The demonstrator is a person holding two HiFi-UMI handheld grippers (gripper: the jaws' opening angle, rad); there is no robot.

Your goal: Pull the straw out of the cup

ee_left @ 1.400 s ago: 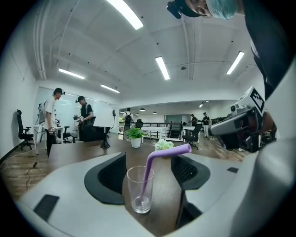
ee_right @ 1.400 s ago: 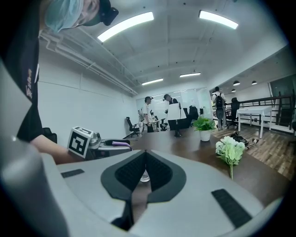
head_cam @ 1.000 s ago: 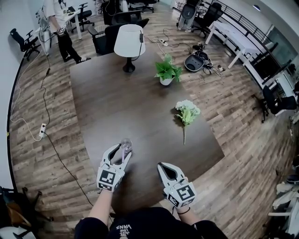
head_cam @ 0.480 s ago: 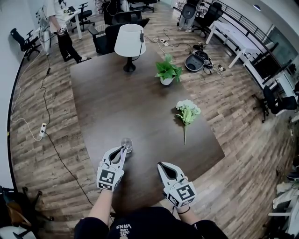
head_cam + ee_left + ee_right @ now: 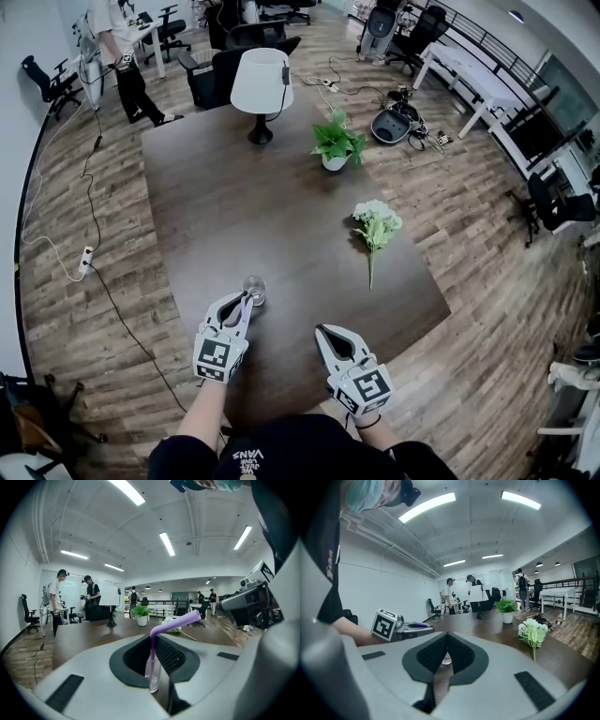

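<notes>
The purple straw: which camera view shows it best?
The left gripper view: the purple straw stands in the middle, its stem rising from the glass cup and its top bent right. The right gripper view shows only its bent top from the side. The head view shows the cup, but the straw is too small to tell.

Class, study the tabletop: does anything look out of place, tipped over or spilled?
The white flower bunch lies flat on the table, right of middle, with no vase. The lamp, potted plant and cup stand upright; nothing looks spilled.
</notes>
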